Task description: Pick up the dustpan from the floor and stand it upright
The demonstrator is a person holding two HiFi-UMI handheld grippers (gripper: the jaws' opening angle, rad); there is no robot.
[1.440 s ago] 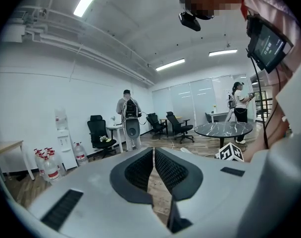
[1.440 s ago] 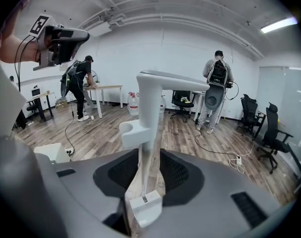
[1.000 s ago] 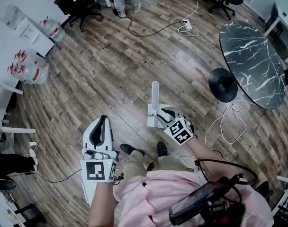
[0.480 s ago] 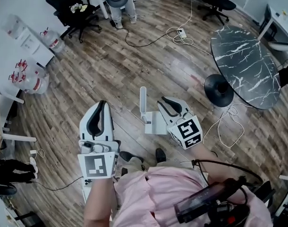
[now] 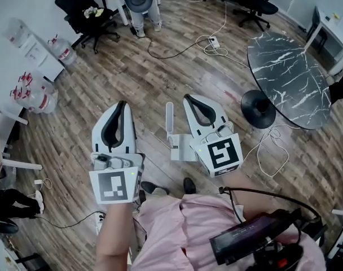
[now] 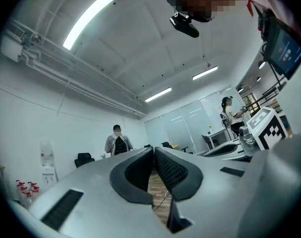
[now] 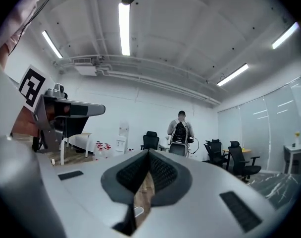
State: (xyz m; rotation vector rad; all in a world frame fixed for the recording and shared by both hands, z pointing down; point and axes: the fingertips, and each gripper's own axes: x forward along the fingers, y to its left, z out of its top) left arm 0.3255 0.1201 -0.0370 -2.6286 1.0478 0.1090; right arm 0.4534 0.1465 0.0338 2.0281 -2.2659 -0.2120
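On floor (image 5: pixel 160 66), one dustpan (image 5: pixel 170 122), two closed claws (image 5: pixel 122 104) (image 5: pixel 187 97)

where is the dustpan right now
In the head view, the dustpan is on the wood floor between the left gripper and the right gripper, closer to the right one.

Bright, even light from ceiling tubes (image 7: pixel 125 29); soft shadows; fisheye edges warped (dark vignette corners).

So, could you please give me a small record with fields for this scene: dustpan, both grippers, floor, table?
dustpan: white plastic long-handled dustpan, on the floor, held by neither gripper
left gripper: jaws together, empty
right gripper: jaws together, empty, beside the dustpan
floor: brown wooden planks
table: round, black marble-patterned top, to the right
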